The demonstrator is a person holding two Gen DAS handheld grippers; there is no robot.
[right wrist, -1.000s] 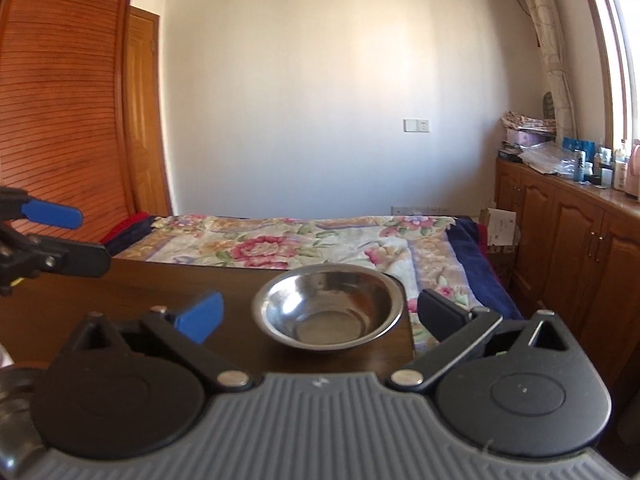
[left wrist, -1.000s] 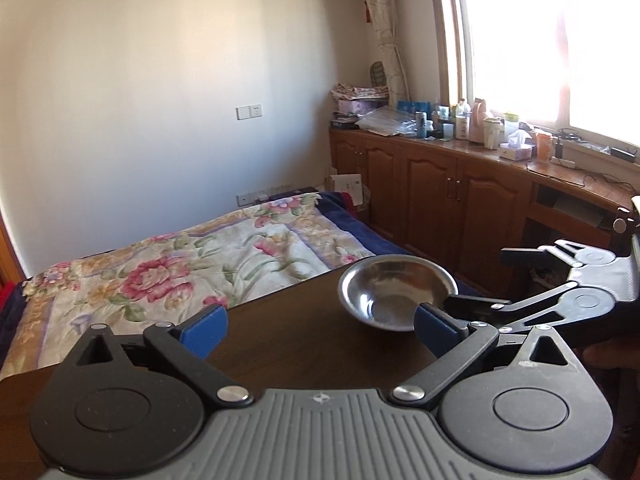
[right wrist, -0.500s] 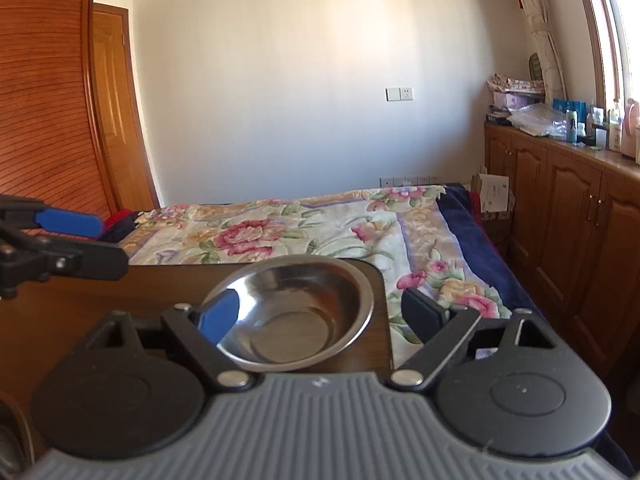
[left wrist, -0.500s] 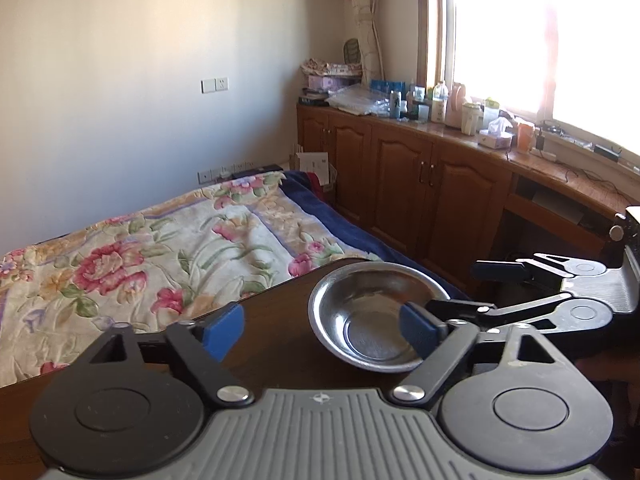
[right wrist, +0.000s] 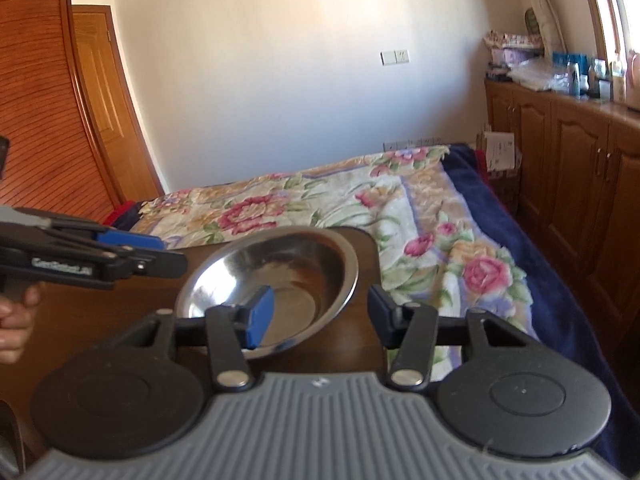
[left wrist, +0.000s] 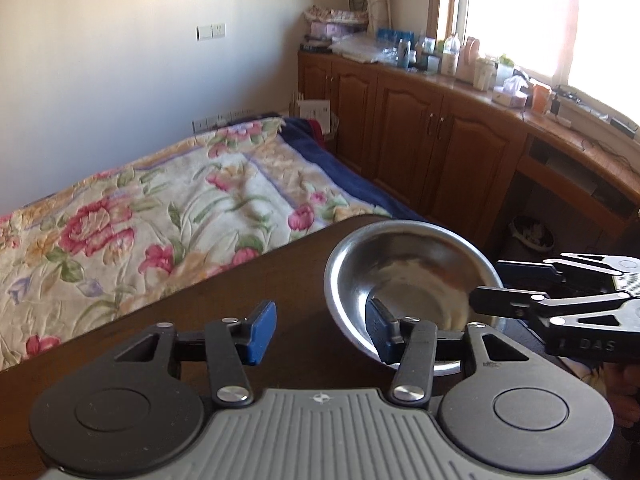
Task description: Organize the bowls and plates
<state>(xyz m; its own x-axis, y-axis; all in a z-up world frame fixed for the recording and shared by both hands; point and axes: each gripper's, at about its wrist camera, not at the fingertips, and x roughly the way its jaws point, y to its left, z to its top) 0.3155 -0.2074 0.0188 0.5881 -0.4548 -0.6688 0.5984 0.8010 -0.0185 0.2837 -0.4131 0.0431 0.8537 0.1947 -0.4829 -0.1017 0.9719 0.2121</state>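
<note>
A steel bowl (left wrist: 412, 280) sits at the far right corner of the dark wooden table (left wrist: 224, 320), with the flowered bedspread (left wrist: 160, 208) beyond it. The left gripper (left wrist: 320, 330) straddles the bowl's near-left rim, one blue pad inside and one outside, jaws closing but not yet pressing the metal. The right gripper (right wrist: 320, 316) does the same on the bowl's near-right rim, its jaws also closing, with a gap still showing at the pads.
</note>
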